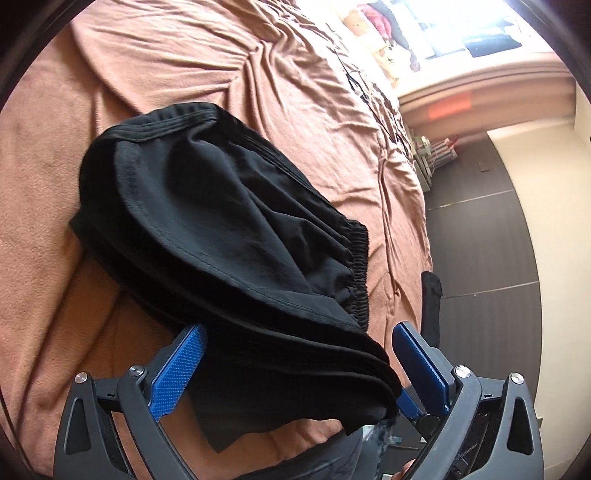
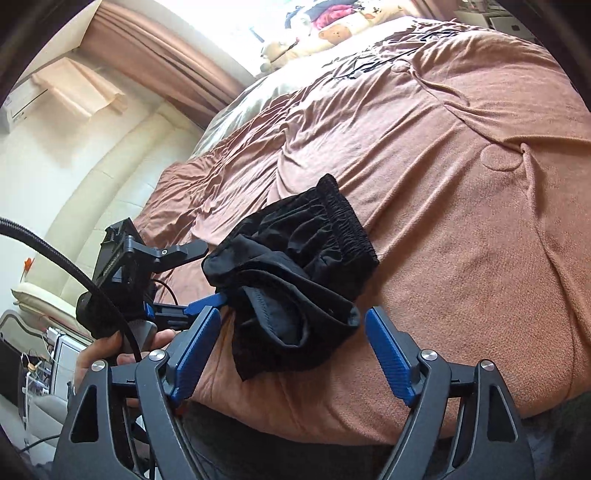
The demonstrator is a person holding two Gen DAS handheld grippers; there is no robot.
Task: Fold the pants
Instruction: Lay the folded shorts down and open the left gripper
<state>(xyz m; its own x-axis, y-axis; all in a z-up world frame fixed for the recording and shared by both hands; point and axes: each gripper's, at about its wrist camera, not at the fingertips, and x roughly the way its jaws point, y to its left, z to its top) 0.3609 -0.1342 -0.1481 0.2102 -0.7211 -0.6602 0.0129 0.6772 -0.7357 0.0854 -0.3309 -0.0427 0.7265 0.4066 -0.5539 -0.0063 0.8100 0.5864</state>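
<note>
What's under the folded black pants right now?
The black pants lie folded in a stack on the brown blanket that covers the bed. Only blanket shows around their edges. Whatever lies directly beneath the stack is covered and cannot be seen.

bed (image 2: 461,229) w/ wrinkled brown cover | folded black pants (image 1: 229,236) on it, nr front edge

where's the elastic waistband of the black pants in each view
Left wrist view: the waistband is right of centre, on the far right edge of the folded pants, above the right pad of the open claw.
Right wrist view: the waistband is at centre, on the upper right end of the bundle, up beyond the open claw.
Shared landmark: the brown blanket under the pants, with the teddy bear at its far end.
</note>
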